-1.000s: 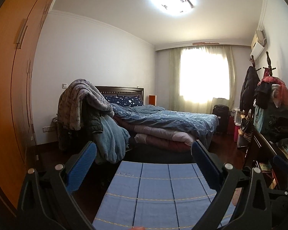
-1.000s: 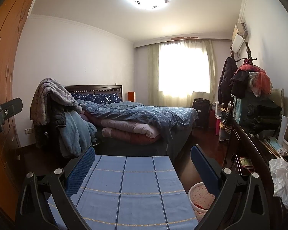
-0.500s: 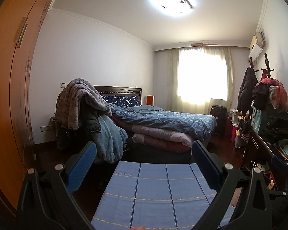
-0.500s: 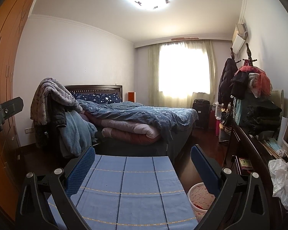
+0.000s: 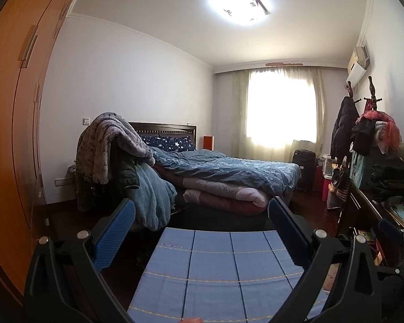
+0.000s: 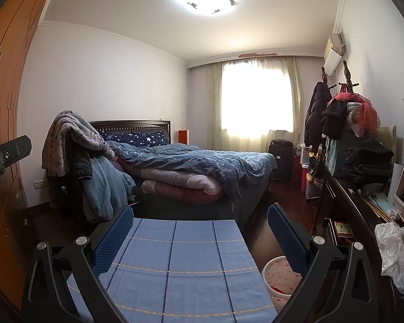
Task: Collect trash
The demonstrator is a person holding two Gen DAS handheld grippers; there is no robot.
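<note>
You are holding both the left gripper and right gripper spread apart, empty, above the blue checked cloth, the round pink-lined wastebasket sitting just beside it.

blue checked cloth, star-print navy pillow, pink speckled bin.

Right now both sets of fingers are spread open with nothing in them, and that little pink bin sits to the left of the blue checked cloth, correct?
Nearly. The pink bin sits to the right of the blue checked cloth, not the left, down by the dark desk; the right wrist view shows it. The rest holds: the left gripper and right gripper both have their fingers spread open with nothing in them.
</note>
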